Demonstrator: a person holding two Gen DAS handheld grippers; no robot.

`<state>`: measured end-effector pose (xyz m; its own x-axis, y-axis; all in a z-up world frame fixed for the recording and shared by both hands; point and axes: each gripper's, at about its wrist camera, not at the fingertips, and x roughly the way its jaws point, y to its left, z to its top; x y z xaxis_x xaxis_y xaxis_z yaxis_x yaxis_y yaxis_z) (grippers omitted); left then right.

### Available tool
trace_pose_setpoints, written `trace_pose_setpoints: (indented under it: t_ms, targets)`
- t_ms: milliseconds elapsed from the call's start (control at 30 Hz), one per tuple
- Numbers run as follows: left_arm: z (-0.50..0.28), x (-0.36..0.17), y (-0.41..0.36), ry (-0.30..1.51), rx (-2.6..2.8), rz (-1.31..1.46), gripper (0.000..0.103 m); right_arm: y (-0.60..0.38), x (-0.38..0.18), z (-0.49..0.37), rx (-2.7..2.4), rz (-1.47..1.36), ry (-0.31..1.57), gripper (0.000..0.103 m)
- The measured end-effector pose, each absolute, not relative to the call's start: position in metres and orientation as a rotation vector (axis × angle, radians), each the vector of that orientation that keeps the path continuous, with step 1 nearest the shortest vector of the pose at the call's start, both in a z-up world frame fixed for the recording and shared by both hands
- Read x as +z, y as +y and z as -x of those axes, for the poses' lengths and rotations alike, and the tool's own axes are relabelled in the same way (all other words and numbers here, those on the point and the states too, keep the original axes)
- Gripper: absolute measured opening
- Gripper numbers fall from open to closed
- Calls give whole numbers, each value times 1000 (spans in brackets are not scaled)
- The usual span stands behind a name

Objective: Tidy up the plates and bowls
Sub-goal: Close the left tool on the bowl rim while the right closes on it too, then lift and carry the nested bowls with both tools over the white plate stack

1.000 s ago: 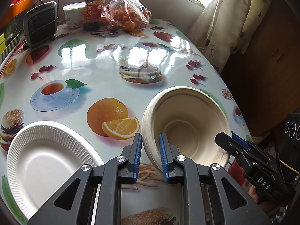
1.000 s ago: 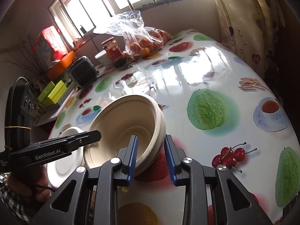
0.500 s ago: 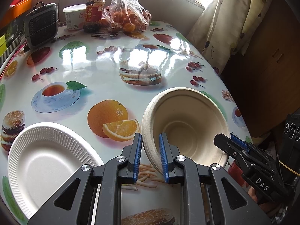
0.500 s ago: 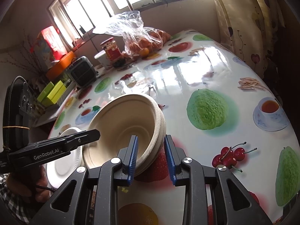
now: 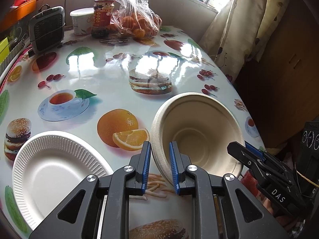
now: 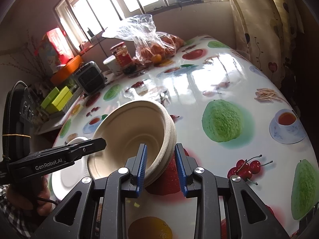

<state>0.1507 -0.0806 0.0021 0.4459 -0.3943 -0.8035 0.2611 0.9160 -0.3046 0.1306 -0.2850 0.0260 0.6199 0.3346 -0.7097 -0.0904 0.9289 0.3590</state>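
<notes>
A stack of beige paper bowls (image 5: pixel 199 131) is held tilted above the table between both grippers. My left gripper (image 5: pixel 159 167) is shut on the stack's left rim. My right gripper (image 6: pixel 161 167) straddles the opposite rim (image 6: pixel 167 139) with its jaws a little apart, and a gap shows beside the outer pad. The right gripper also shows in the left wrist view (image 5: pixel 257 159), and the left one in the right wrist view (image 6: pixel 85 151). A white ribbed paper plate (image 5: pixel 53 169) lies on the table at the lower left, also in the right wrist view (image 6: pixel 67 177).
The table (image 5: pixel 111 63) has a glossy fruit-print cover. At its far end stand a jar (image 5: pixel 102 18), a white tub (image 5: pixel 81 21), a bag of oranges (image 5: pixel 137 22) and a small grey heater (image 5: pixel 46 29). A curtain (image 5: pixel 239 25) hangs right of the table.
The right gripper's jaws have opened wider around the bowl rim. The bowl stack and left gripper have stayed almost still.
</notes>
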Motion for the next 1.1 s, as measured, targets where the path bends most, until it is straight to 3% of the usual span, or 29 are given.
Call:
trace_pose_setpoints:
  t_ms: [1100]
  targets:
    - [-114,36,-17,935,-271,181,20,-219,52,-122,392,-214,826,28]
